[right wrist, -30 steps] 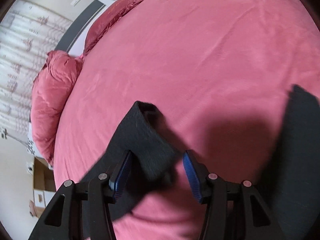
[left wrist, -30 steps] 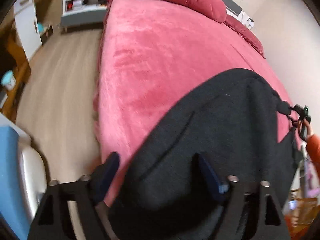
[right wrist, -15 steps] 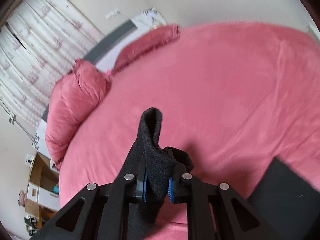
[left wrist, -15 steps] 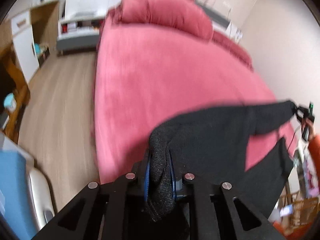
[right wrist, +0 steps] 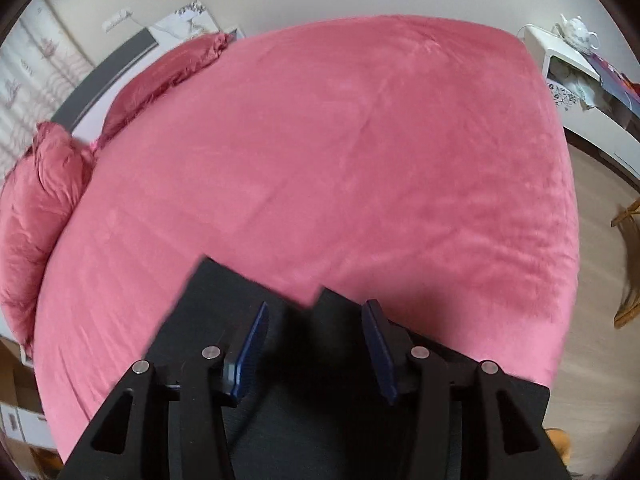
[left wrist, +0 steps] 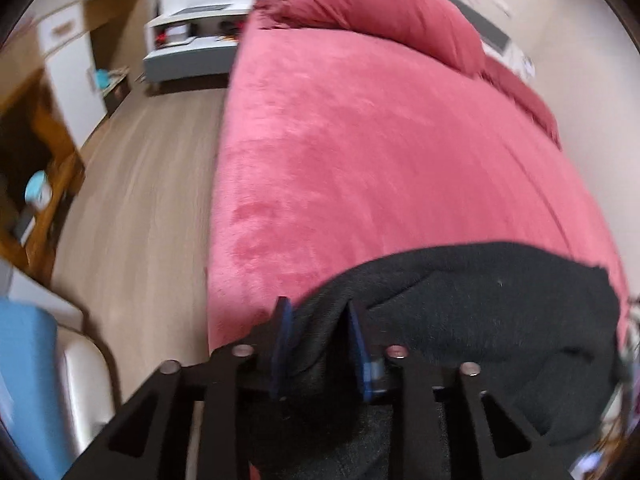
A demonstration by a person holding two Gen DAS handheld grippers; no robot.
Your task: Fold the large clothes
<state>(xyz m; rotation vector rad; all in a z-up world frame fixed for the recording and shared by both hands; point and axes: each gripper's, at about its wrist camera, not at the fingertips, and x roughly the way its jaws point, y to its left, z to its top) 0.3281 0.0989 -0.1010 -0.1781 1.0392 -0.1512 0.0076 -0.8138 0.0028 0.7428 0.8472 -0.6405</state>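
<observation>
While the black garment (left wrist: 480, 312) sprawls across the lower frame on the pink bed (left wrist: 380, 152), left gripper (left wrist: 320, 344) straddles a fold half-spread, right gripper (right wrist: 316, 344) gapes wide above cloth, gripping nothing.

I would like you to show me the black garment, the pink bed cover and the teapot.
black garment (left wrist: 480, 312), left wrist view, upper folded part.
pink bed cover (right wrist: 360, 160), right wrist view, middle.
teapot (right wrist: 580, 34), right wrist view, body.
</observation>
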